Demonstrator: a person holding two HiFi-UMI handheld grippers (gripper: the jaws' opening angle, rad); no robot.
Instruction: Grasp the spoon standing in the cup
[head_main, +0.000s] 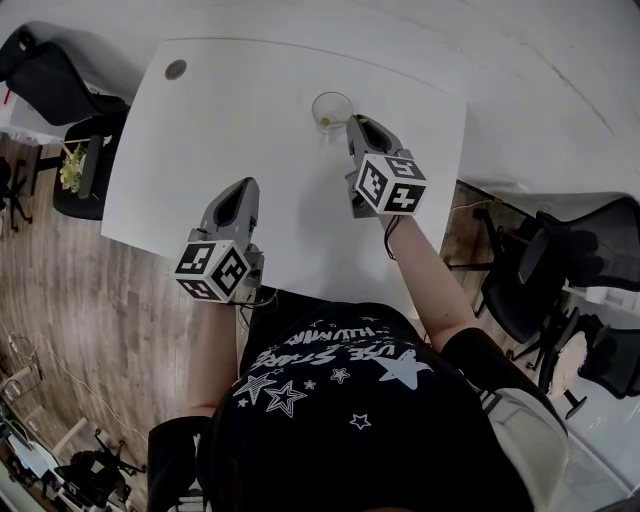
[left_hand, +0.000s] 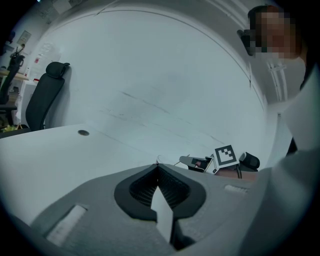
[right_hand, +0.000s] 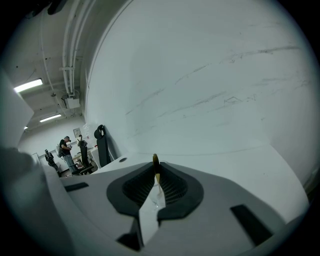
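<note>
Your right arm comes up from the lower right of the head view, forearm bare below a black sleeve, elbow bent. It holds the right gripper (head_main: 355, 122) level and pointing toward the top of the frame, its tips at the near side of the cup (head_main: 332, 100). The cup is clear, round glass and stands upright in the upper middle of the frame on the worktop (head_main: 250, 120), which is smooth, matt white with rounded corners. The spoon (head_main: 327, 122) shows as a thin yellowish sliver at the cup's near rim.

In the right gripper view the jaws stand narrow, and their black ribbed pads (right_hand: 172, 187) close on the spoon's slim golden handle (right_hand: 155, 159), which rises upright between the tips. Some clear glass glints in the gap below it.

Your left arm comes up from the lower left, also bare to the sleeve. It holds the left gripper (head_main: 247, 185) low over the worktop at the middle left, well apart from the cup. Its grey moulded jaws are together at the tips with nothing between them (left_hand: 158, 167).

A small round hole (head_main: 175, 69) sits in the worktop's upper left corner.
</note>
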